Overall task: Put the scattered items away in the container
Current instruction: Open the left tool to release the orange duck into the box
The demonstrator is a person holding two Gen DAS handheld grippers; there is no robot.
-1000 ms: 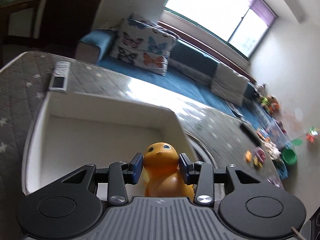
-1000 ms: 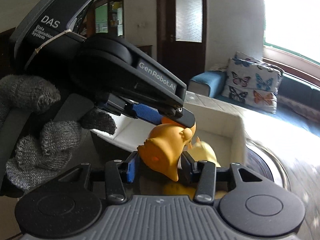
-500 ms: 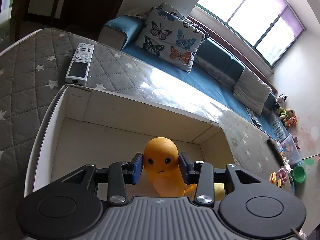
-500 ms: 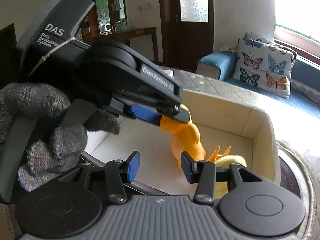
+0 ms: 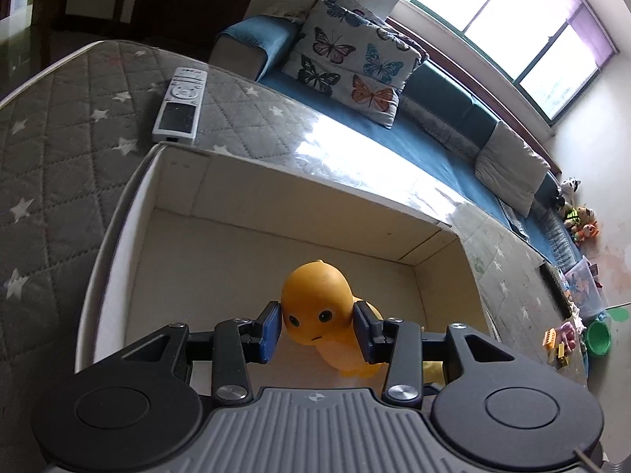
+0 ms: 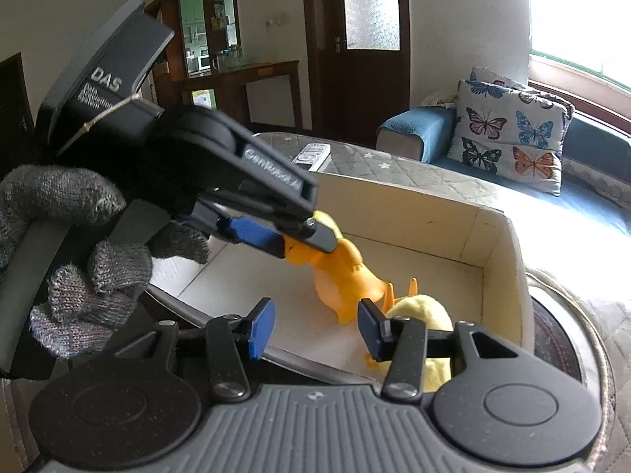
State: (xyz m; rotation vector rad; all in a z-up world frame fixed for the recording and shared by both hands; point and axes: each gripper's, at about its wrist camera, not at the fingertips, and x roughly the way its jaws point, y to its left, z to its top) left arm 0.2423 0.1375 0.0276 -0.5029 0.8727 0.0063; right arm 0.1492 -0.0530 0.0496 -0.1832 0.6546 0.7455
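Note:
An orange toy duck stands inside the cream cardboard box. My left gripper is around the duck's head, its blue pads a little apart from it on both sides. In the right wrist view the duck is low in the box, with the left gripper at its head. A pale yellow toy lies beside it. My right gripper is open and empty above the box's near rim.
A white remote control lies on the grey quilted star-pattern table beyond the box. A blue sofa with a butterfly cushion runs behind. Toys and a green bowl lie on the floor at right.
The left gripper lowered the duck into the box and its pads have parted from the head. The right gripper has let go of the duck, opened and drawn back.

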